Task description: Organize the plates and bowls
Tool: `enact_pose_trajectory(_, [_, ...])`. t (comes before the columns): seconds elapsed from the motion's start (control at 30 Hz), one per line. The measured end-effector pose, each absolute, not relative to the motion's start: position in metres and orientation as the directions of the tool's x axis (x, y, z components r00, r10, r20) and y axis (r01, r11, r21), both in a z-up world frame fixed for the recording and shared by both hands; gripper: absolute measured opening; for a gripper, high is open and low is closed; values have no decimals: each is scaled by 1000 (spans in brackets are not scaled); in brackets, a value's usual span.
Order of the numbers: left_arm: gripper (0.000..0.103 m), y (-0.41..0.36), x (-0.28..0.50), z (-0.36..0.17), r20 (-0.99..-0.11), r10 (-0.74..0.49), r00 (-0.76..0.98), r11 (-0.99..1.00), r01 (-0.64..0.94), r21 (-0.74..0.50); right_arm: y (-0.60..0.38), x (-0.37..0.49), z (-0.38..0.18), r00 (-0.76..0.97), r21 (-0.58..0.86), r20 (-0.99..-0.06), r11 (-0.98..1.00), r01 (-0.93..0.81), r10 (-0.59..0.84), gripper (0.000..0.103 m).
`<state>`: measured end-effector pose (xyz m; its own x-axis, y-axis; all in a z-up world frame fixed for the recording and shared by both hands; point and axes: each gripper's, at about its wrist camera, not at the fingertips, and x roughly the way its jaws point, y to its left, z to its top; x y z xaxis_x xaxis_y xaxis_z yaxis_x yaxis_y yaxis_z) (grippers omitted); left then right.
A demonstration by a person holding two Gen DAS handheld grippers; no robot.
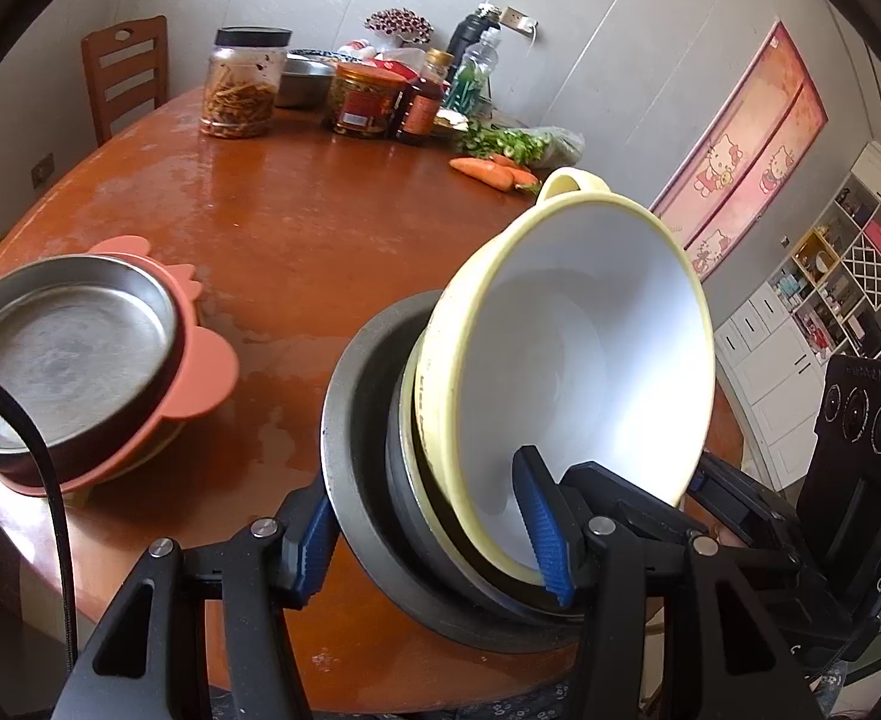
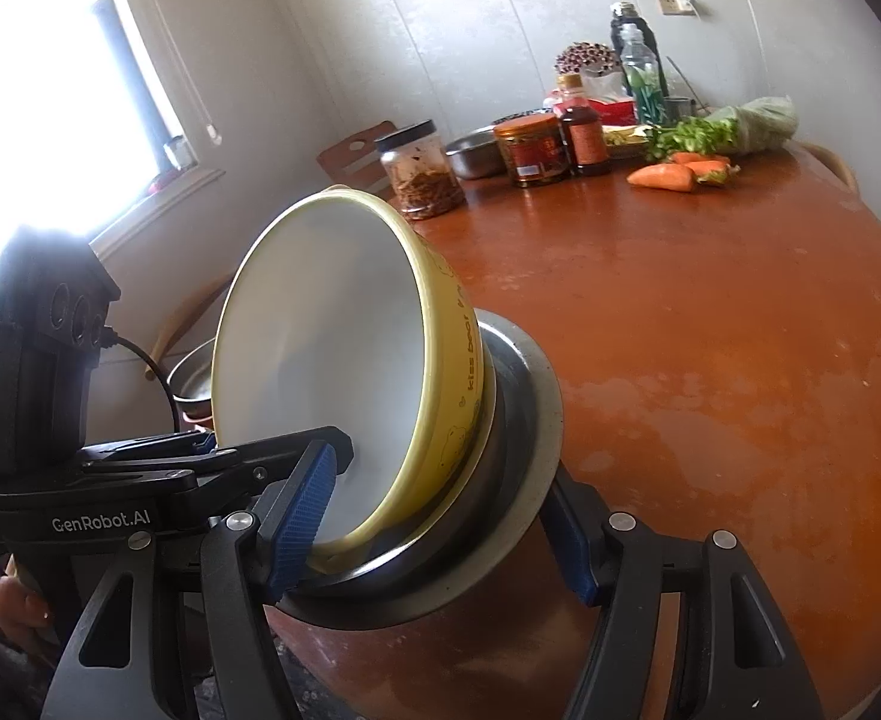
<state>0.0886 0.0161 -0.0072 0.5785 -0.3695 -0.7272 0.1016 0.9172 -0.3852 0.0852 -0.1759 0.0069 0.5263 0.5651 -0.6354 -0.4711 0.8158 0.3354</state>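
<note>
A yellow bowl with a white inside (image 1: 578, 360) (image 2: 332, 360) sits nested in steel bowls (image 1: 356, 480) (image 2: 518, 450). The stack is tilted on its side near the table's front edge. My left gripper (image 1: 434, 534) is shut on the stack: one pad outside the steel rim, the other inside the yellow bowl. My right gripper (image 2: 440, 528) grips the same stack from the opposite side in the same way. At the left, a steel plate (image 1: 62, 354) rests on an orange plate (image 1: 200, 372).
The brown table (image 1: 332, 240) (image 2: 710, 330) holds jars (image 1: 242, 84), a steel basin (image 1: 305, 78), bottles (image 1: 425, 96), greens and carrots (image 1: 488, 171) at its far side. A wooden chair (image 1: 125, 69) stands behind. A window (image 2: 50, 90) is at the left.
</note>
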Motion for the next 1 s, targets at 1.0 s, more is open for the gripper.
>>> enact_pose_trajectory(1.0, [55, 131, 81, 49, -691, -242, 682, 930, -39, -364, -57, 111, 57, 456, 318, -608, 725, -611, 650, 69])
